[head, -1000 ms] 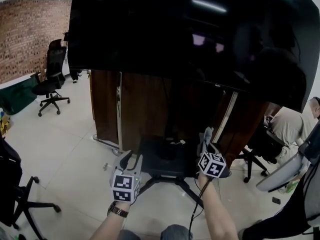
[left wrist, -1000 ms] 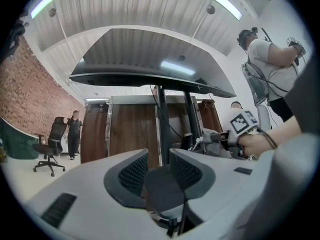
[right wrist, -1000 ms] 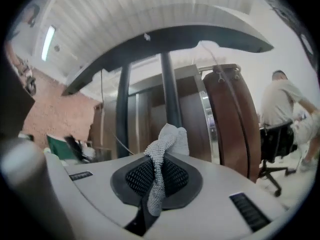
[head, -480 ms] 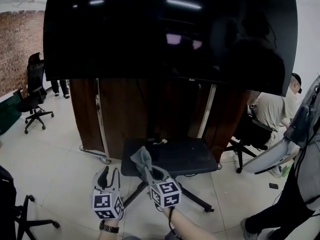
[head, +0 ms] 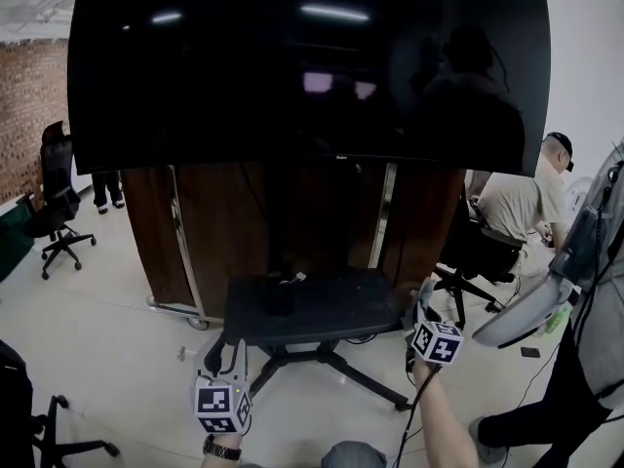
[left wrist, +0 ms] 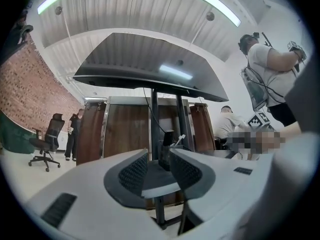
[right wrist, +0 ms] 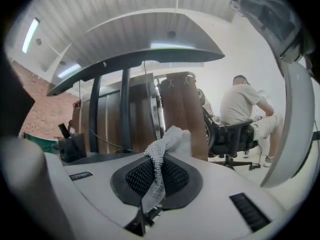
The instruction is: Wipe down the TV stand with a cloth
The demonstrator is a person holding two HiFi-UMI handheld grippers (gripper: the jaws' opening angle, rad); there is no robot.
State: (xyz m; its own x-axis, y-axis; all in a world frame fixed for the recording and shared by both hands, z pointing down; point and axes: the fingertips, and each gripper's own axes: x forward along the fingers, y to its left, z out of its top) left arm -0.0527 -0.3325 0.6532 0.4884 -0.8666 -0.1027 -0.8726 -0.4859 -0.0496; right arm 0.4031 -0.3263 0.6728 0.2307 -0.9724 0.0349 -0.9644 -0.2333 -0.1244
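Observation:
The TV stand's black shelf (head: 322, 308) sits under a big dark TV (head: 302, 66), on splayed black legs. My right gripper (head: 426, 310) is at the shelf's right end, shut on a grey knitted cloth (head: 425, 292). In the right gripper view the cloth (right wrist: 164, 145) stands up out of the closed jaws, with the shelf (right wrist: 102, 157) off to the left. My left gripper (head: 223, 352) hangs low before the shelf's front left corner, open and holding nothing. In the left gripper view the shelf (left wrist: 159, 176) and the stand's post (left wrist: 154, 116) show through the gap of that gripper (left wrist: 159, 170).
A small black box (head: 281, 298) with a white cable rests on the shelf. Wooden panels (head: 224, 232) stand behind. A seated person (head: 512, 208) on an office chair is at the right, another person (head: 595, 359) at the right edge. Office chairs (head: 51, 208) stand at the left.
My right gripper has carried the cloth from the shelf's front left over to its right end. The left gripper has stayed low at the front left. The view has shifted a little.

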